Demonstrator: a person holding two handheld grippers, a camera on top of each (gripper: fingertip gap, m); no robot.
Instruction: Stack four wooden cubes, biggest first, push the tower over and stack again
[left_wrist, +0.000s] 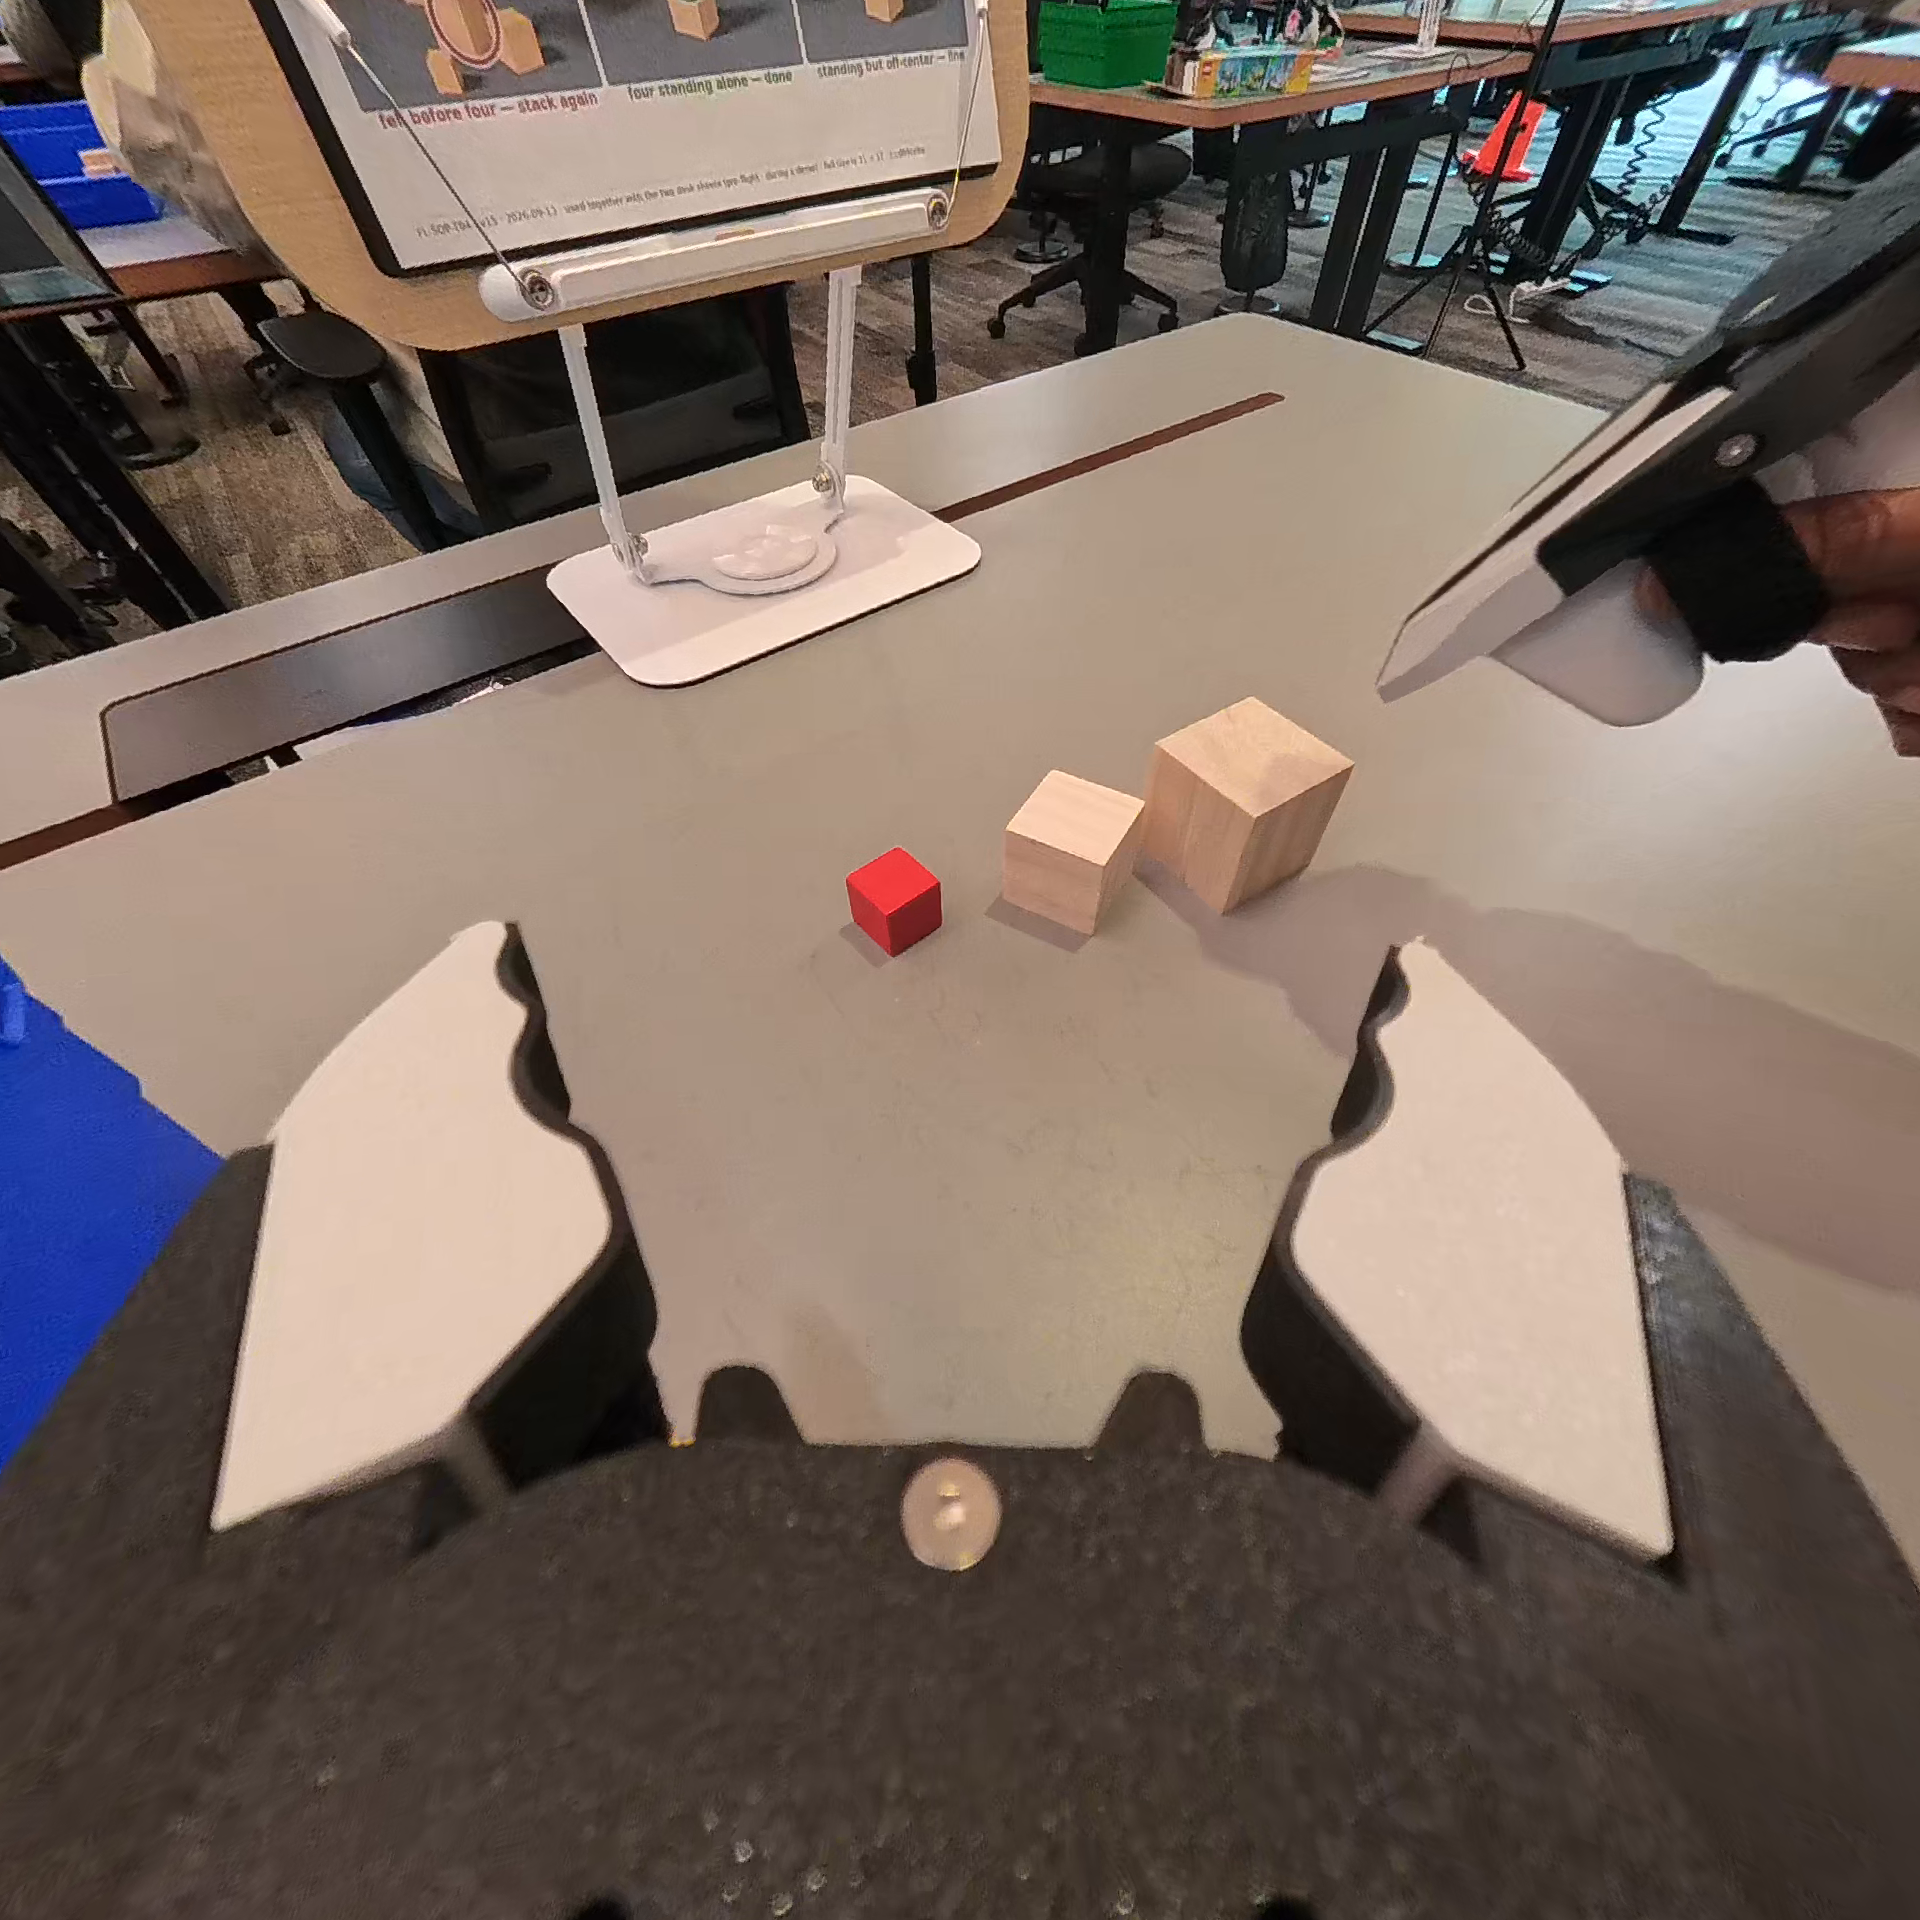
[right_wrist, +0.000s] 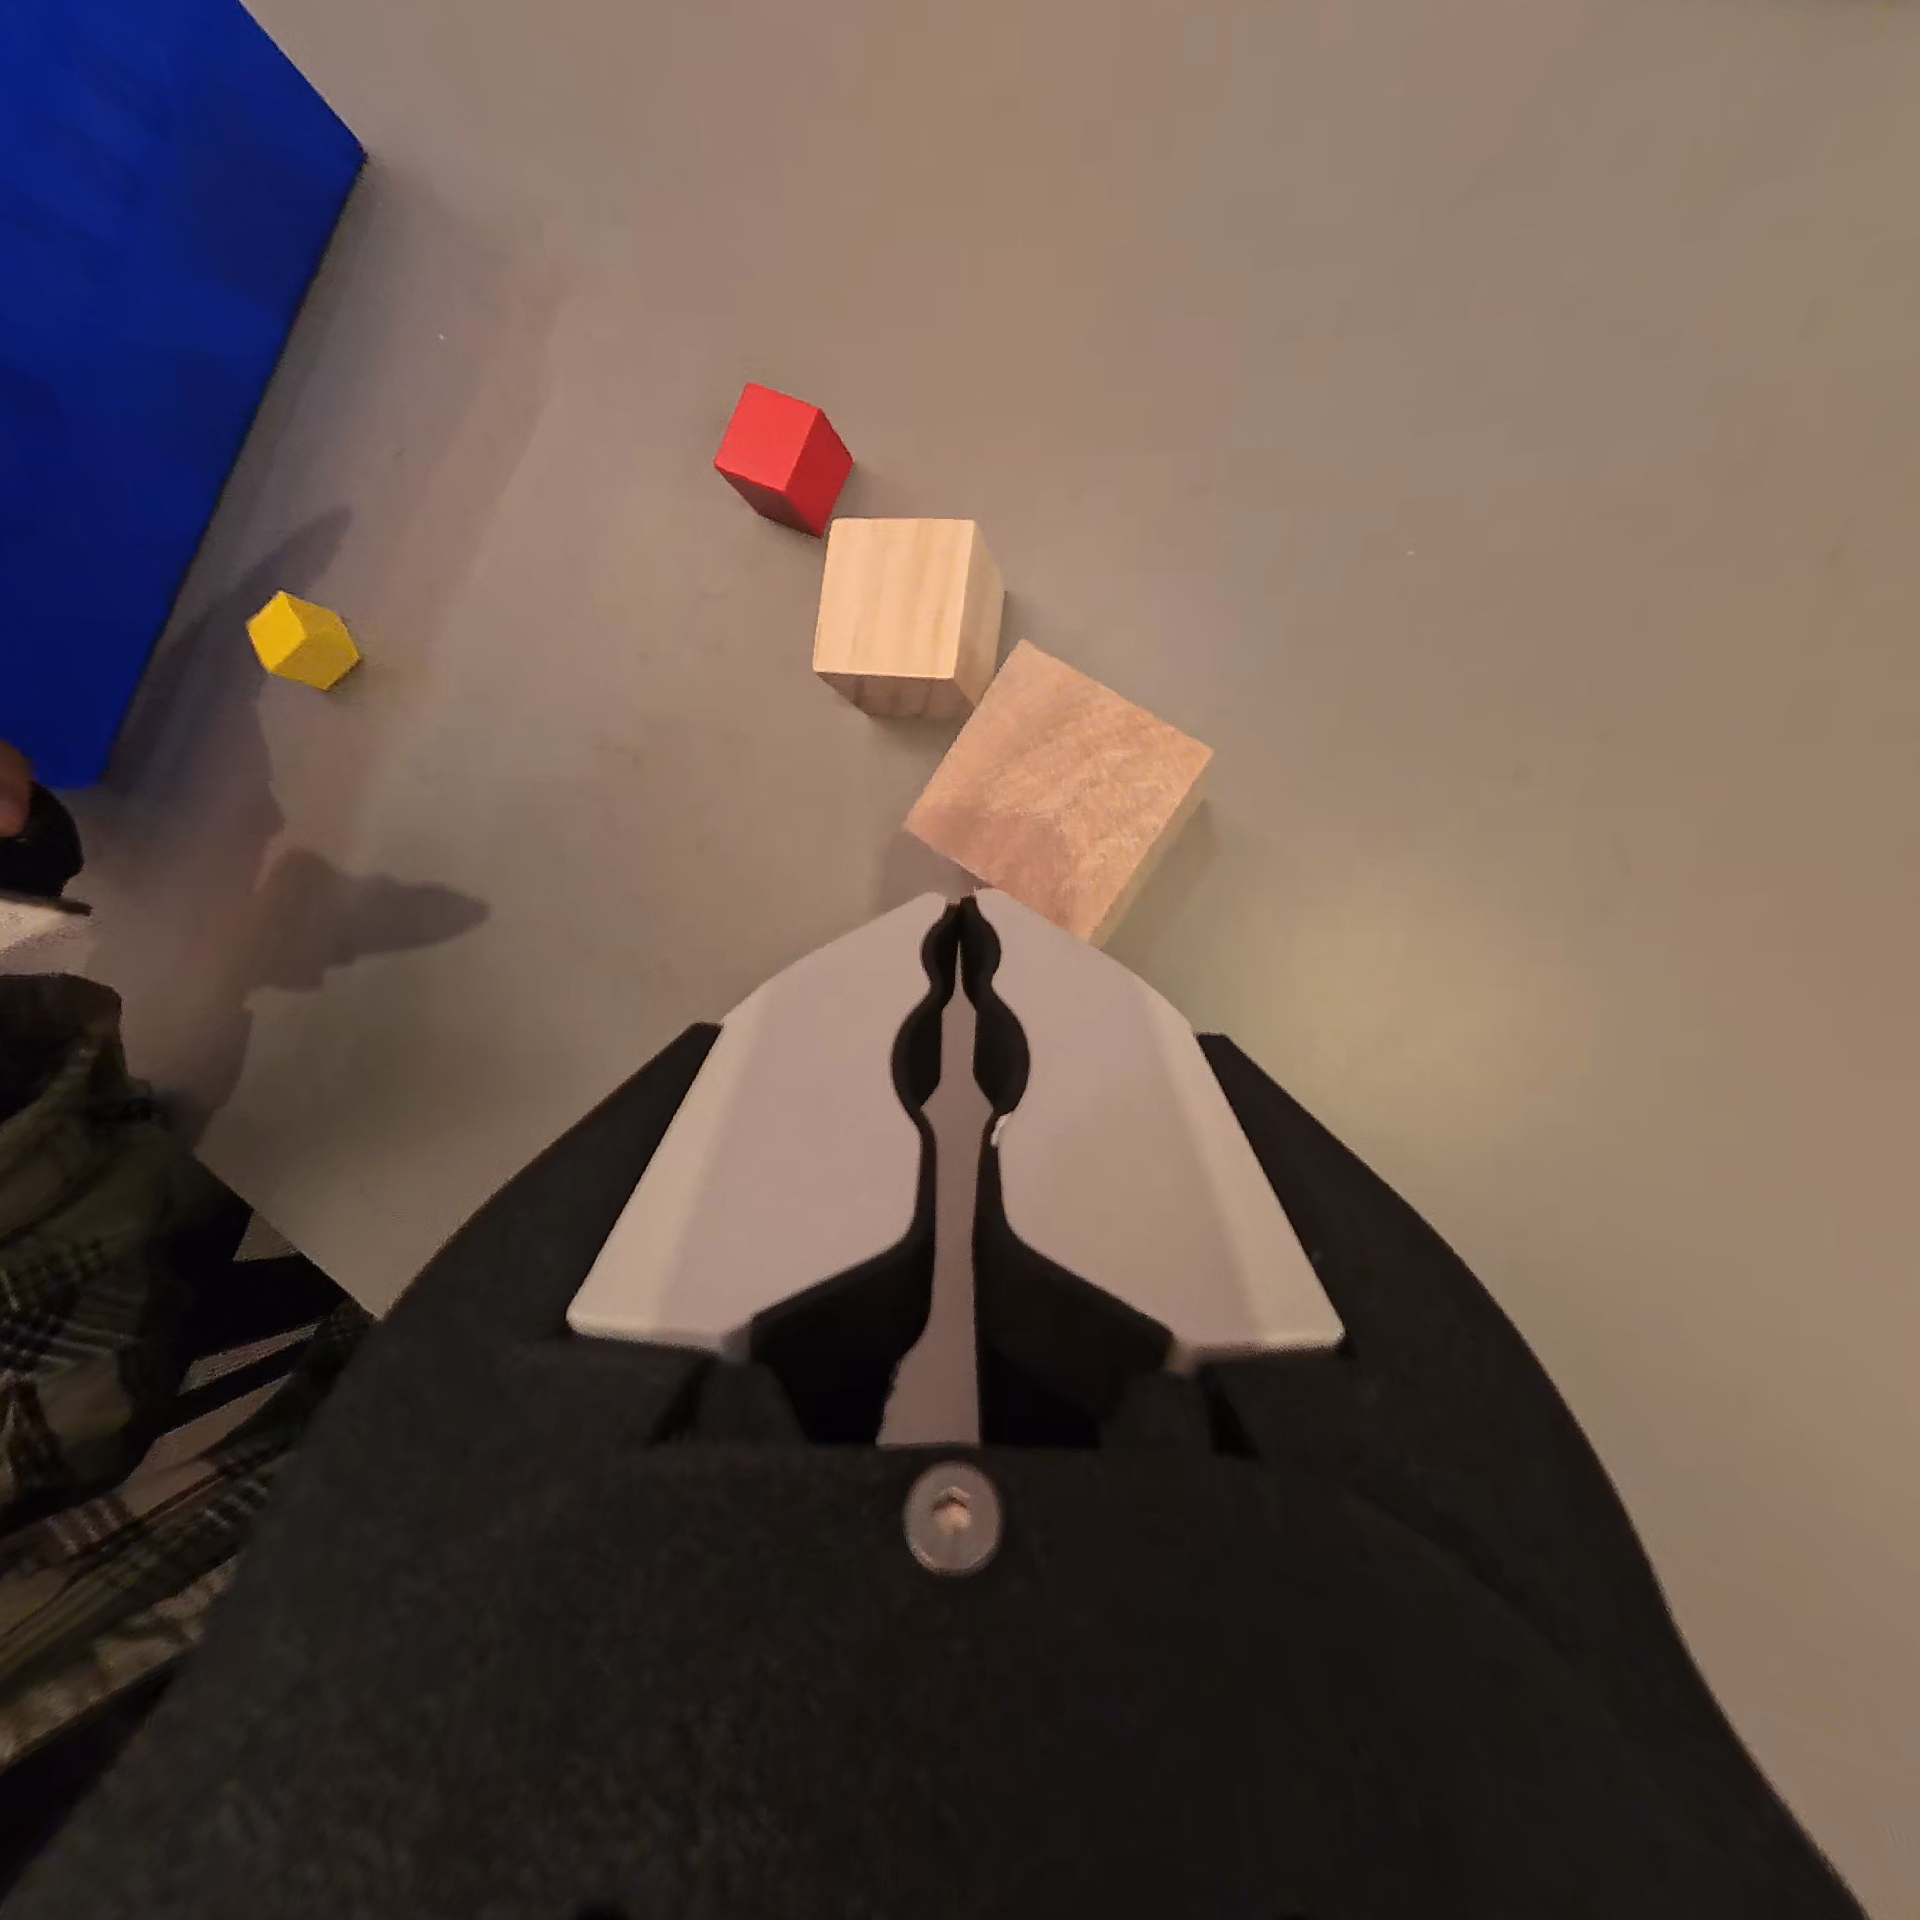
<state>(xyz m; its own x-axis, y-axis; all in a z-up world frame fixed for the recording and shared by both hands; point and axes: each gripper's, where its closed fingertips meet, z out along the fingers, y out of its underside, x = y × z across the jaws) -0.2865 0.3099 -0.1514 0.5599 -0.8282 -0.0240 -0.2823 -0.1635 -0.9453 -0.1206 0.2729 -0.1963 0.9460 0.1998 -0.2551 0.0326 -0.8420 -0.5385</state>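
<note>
While our right gripper (right_wrist: 958, 906) hangs above the grey table (right_wrist: 1455, 416) with its fingers pressed together on nothing, the largest cube (right_wrist: 1060, 784) sits just ahead of its tips and slightly to their right. Beyond that one lies the medium cube (right_wrist: 904, 613), apparently corner to corner with it, though we cannot tell whether they touch, then the red cube (right_wrist: 781, 457) just past it, and the small yellow cube (right_wrist: 303, 640) well off to the left near a blue bin (right_wrist: 156, 364). Our left gripper (left_wrist: 951, 956) is spread wide and empty, with the red cube straight ahead of its opening. None of the four is stacked, so we judge a build must start from the largest. We expect these to be light, rigid blocks with smooth flat faces; the painted ones may be a little slicker. Squeezing two opposite side faces near mid-height should hold each level. The largest sits diagonally to our right fingers, so we would turn the wrist to meet its faces squarely and open wide first. Open tabletop lies to the right and ahead; a white stand (left_wrist: 764, 582) rises farther ahead of the left gripper, near the table's far edge.
</note>
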